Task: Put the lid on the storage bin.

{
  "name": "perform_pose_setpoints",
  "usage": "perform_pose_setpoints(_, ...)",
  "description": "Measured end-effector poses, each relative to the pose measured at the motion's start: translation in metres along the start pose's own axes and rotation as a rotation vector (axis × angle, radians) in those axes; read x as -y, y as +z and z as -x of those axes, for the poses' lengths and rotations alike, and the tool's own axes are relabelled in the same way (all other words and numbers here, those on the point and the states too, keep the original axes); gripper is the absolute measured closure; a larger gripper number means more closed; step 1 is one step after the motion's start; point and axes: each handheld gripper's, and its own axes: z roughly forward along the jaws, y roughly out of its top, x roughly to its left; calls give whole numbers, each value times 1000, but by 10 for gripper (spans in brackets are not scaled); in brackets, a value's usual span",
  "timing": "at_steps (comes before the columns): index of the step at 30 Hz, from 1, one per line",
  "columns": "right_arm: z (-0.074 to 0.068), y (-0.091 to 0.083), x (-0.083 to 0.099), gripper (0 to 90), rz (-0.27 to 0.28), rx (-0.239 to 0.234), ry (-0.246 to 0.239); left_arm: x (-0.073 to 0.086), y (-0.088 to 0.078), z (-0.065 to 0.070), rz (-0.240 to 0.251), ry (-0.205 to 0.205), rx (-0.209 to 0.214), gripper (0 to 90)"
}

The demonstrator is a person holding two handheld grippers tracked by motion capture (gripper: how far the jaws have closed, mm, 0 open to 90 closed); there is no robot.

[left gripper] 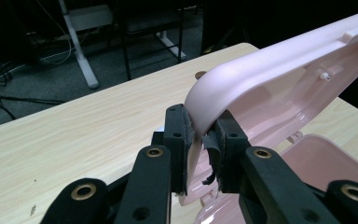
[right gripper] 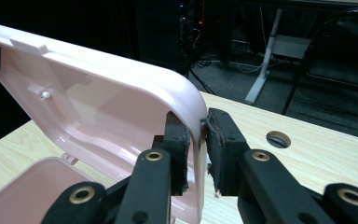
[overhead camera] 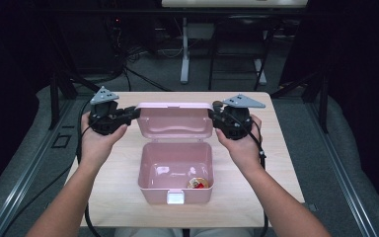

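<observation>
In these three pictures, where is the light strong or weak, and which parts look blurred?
High view: the pale wooden table and the pink plastic box are lit evenly, the room behind is almost black, and the whole picture is soft. Left gripper view: the pink lid is bright, while the nearest black jaw arms look a little soft. Right gripper view: the same, with a dark background.

The upright lid [overhead camera: 174, 120] blocks the box [overhead camera: 175, 170] from behind; above it lies open.

One pink lunch box [overhead camera: 175, 173], two grippers, one small item [overhead camera: 197, 184] inside, one table [overhead camera: 123, 197].
</observation>
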Motion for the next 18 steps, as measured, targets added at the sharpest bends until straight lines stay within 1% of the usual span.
perform_pose_setpoints(10, -2, -5, 3, 778, -7, -9, -4, 3, -5, 3, -2, 7, 2, 778)
perform_pose_setpoints(18, -3, -9, 8, 778, -15, -22, -3, 7, -10, 7, -6, 23, 4, 775)
